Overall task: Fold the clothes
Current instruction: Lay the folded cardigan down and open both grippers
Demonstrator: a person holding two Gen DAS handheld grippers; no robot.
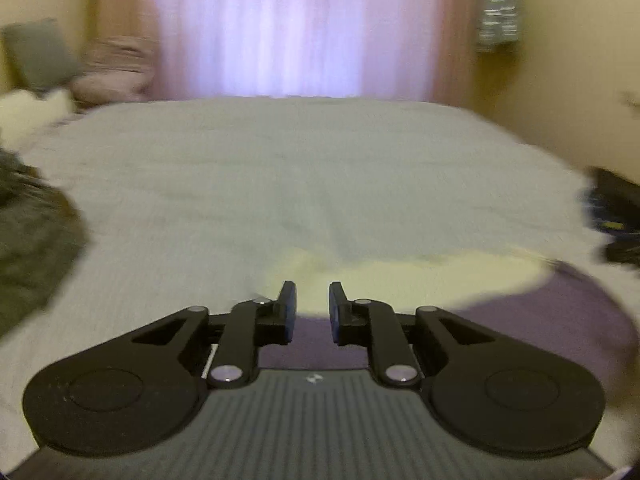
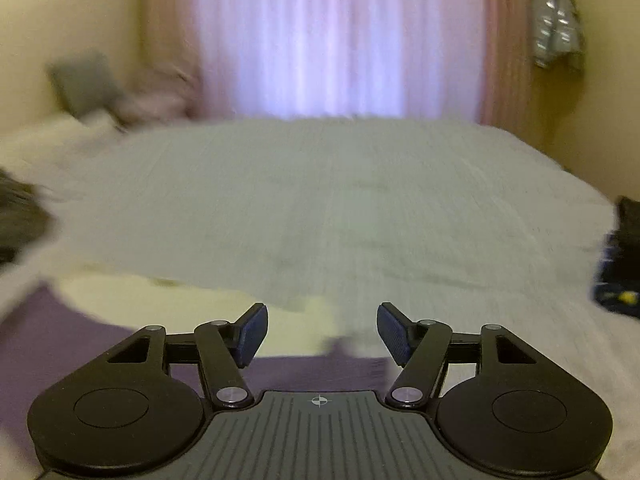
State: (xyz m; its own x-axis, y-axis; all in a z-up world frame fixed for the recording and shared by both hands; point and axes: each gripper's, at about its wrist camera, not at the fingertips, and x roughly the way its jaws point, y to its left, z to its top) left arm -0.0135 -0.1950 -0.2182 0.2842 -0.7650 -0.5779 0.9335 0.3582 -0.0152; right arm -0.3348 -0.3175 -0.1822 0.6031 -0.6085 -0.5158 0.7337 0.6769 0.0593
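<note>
Grey heap: a dark grey pile of fabric point(image 1: 28, 240) sits at the bed's left edge, blurred; too soft to say what it is.
Pillows: at the far left corner, a grey pillow point(image 1: 38, 54) leans on the wall with pinkish folded bedding point(image 1: 116, 76) just beside it.
Bed: the pale bedspread point(image 1: 280, 168) runs right across to the curtain point(image 1: 288, 28) at the far edge.
Left gripper: the left gripper point(image 1: 312, 312) hovers over the near edge, jaws apart with a narrow gap, nothing between them.
Garment: and here's the clothing, a purple and cream garment point(image 1: 520, 312) lying flat along the bed's near edge, cream part farther in, purple part nearest; it spreads under both tools.
Right gripper: the right gripper point(image 2: 323, 334) hangs above that same garment, jaws spread wide, gripping nothing.
Dark items: a dark bundle with blue and yellow bits point(image 2: 620, 276) rests at the right edge, blurred.
Wall: something silvery point(image 2: 556, 38) hangs on the right wall, beside the curtain.
</note>
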